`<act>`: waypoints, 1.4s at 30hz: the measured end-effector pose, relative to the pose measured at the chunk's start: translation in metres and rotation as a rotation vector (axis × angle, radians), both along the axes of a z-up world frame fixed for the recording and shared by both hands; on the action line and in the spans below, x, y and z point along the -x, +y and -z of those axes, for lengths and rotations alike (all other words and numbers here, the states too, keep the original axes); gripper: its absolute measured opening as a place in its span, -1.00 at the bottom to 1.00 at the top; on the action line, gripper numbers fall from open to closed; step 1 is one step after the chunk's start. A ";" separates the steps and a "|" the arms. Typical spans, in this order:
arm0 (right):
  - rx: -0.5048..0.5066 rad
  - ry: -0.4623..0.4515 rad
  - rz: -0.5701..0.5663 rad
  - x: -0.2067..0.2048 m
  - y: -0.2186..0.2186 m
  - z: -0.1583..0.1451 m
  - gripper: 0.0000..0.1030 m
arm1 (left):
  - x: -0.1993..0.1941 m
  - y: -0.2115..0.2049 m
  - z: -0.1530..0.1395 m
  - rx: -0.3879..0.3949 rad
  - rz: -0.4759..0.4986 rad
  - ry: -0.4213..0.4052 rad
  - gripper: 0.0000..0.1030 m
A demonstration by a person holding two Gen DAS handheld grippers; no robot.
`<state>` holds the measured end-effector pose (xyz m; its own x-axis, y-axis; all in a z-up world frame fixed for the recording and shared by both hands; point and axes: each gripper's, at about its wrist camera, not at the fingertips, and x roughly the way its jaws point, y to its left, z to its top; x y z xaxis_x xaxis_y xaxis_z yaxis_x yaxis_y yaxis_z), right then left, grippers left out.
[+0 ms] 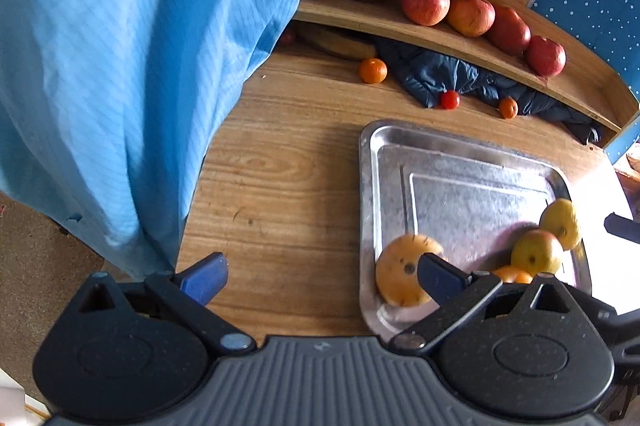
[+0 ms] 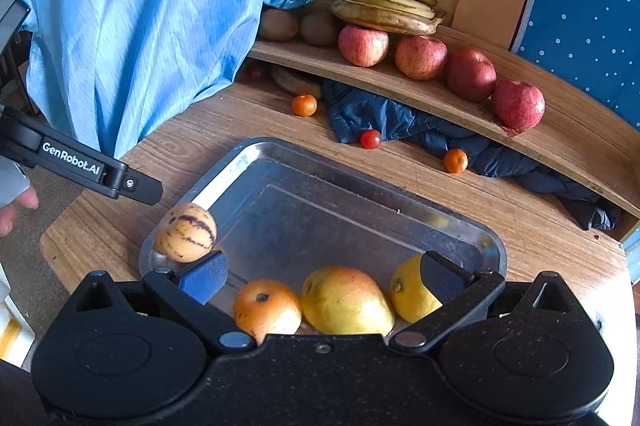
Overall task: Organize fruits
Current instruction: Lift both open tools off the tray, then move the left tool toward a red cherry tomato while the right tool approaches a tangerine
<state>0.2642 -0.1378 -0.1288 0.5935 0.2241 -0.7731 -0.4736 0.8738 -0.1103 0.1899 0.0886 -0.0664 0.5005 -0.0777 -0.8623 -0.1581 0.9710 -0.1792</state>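
In the near end of the tray (image 2: pixel 256 154), the pear (image 2: pixel 346 300) lies directly before the right hand-held gripper (image 2: pixel 320 276), open and empty, seemingly nearest; the left hand-held gripper (image 1: pixel 322 278) is open too.

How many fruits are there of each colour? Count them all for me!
Red apples on the shelf: 4
Yellow bananas: 3
Brown kiwis: 2
Small orange fruits on the table: 2
Small red tomato: 1
Yellow or orange fruits in the tray: 4
Total: 16
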 end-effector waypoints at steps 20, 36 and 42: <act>-0.099 0.050 0.038 -0.089 -0.025 0.013 0.99 | -0.097 -0.030 0.001 -0.013 -0.034 0.014 0.99; -0.103 0.087 0.000 -0.162 -0.021 0.025 0.99 | -0.168 -0.031 0.021 -0.017 -0.067 0.049 0.99; -0.104 0.101 -0.006 -0.177 -0.020 0.030 0.99 | -0.190 -0.034 0.026 -0.024 -0.059 0.045 0.99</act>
